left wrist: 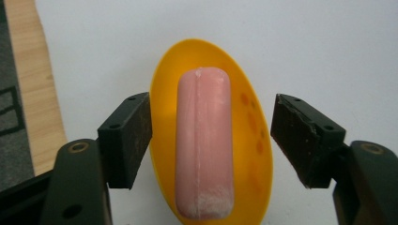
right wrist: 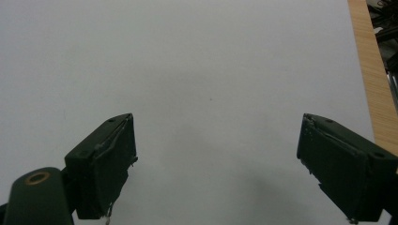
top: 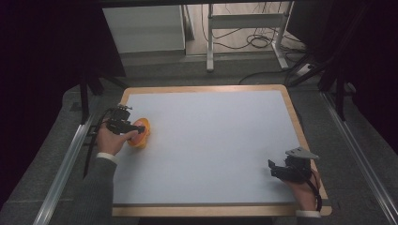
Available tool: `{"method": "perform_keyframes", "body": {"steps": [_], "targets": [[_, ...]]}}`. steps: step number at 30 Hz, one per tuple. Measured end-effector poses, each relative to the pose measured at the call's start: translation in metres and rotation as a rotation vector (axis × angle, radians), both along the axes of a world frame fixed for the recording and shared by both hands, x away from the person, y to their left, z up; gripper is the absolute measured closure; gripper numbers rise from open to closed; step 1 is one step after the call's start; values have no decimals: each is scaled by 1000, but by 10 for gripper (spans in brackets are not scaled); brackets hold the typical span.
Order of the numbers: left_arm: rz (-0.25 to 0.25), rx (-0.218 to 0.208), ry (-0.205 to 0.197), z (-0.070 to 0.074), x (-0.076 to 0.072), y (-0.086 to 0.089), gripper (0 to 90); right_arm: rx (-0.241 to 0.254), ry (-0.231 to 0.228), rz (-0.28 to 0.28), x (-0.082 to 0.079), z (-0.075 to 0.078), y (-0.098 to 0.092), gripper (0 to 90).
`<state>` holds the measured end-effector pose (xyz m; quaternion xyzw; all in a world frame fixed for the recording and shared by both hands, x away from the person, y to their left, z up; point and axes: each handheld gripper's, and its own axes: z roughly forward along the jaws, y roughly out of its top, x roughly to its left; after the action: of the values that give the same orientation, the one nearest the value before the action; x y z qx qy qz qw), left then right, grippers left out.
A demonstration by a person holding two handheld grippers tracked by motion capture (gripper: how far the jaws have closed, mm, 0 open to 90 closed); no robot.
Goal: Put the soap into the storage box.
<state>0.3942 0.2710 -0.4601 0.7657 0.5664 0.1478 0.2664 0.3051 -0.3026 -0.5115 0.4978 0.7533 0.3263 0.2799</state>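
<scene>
An orange oval dish (top: 140, 133) (left wrist: 253, 136) lies near the left edge of the white table. In it rests a pink sausage (left wrist: 204, 143), lengthwise. My left gripper (top: 133, 127) (left wrist: 211, 140) hangs over the dish, open, its jaws standing either side of the sausage and clear of it. The left pad sits at the dish's rim; the right pad is just outside the other rim. My right gripper (top: 277, 168) (right wrist: 217, 164) is open at the table's near right corner, with bare white surface between its jaws.
The white table top (top: 211, 140) has a wooden border (top: 300, 126) (left wrist: 33, 89) (right wrist: 371, 75). Metal rails (top: 65, 164) run along both sides of it. A desk frame and cables (top: 253, 40) stand on the floor beyond.
</scene>
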Motion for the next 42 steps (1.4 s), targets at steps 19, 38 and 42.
{"method": "perform_keyframes", "body": {"steps": [19, 38, 42], "targets": [[-187, -9, -149, 10, -69, -30, 299, -9, -6, 8, 0, 2, 4, 120], [-277, -78, -120, -58, -104, -59, 279, -18, -5, 12, 0, 1, 7, 120], [-275, -40, -108, -61, -105, -60, 270, -17, -2, 14, 1, 0, 7, 120]]}}
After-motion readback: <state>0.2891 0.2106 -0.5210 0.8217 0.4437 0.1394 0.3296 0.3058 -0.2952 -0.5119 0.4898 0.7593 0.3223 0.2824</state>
